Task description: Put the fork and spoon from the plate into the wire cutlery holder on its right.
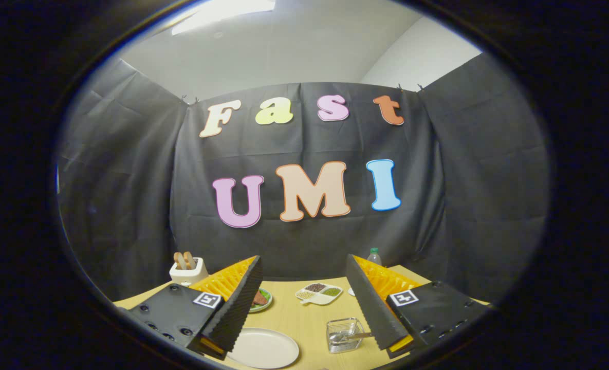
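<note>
A pale wooden table (304,321) stood before the black cloth wall.
The gripper (304,272) hung released, fingers wide apart and holding nothing. Between and below them lay a plain white plate (263,348), bare on top, and just to its right the small wire cutlery holder (343,335), a metal utensil (349,336) resting across it; which piece, I could not tell.

1. The room is evenly lit from above; a bright ceiling panel (222,13) overhead is blown out to white.
2. The wooden table (304,321) is well lit, with soft, faint shadows under the dishes.
3. The black cloth soaks up light and looks dim.
4. Straight edges bow strongly toward the rim.
5. The wide-apart fingers (232,303) of the gripper (304,308) look crisp; the far bottle (374,255) looks slightly soft.
</note>
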{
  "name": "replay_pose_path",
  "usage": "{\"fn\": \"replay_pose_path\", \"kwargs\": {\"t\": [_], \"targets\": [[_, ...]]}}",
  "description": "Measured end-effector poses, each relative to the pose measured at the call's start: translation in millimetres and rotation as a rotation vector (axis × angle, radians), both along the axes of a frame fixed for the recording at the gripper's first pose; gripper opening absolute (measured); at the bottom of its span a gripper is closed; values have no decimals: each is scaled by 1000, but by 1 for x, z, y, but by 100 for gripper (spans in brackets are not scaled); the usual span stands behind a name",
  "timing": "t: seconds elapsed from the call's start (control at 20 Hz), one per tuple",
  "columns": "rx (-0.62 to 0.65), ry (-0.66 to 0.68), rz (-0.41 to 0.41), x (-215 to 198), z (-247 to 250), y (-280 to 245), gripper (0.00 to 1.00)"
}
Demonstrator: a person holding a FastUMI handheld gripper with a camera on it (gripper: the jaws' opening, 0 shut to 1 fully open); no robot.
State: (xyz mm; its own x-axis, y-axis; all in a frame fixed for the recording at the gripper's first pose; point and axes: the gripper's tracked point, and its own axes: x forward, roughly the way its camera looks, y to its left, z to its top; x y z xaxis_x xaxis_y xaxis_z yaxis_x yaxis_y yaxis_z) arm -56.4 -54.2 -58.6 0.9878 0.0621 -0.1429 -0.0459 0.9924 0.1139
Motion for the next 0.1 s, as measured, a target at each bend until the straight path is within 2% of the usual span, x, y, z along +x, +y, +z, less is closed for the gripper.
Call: {"fn": "replay_pose_path", "kwargs": {"t": [0.1], "targets": [[-3, -1, 2, 2, 0, 0, 100]]}}
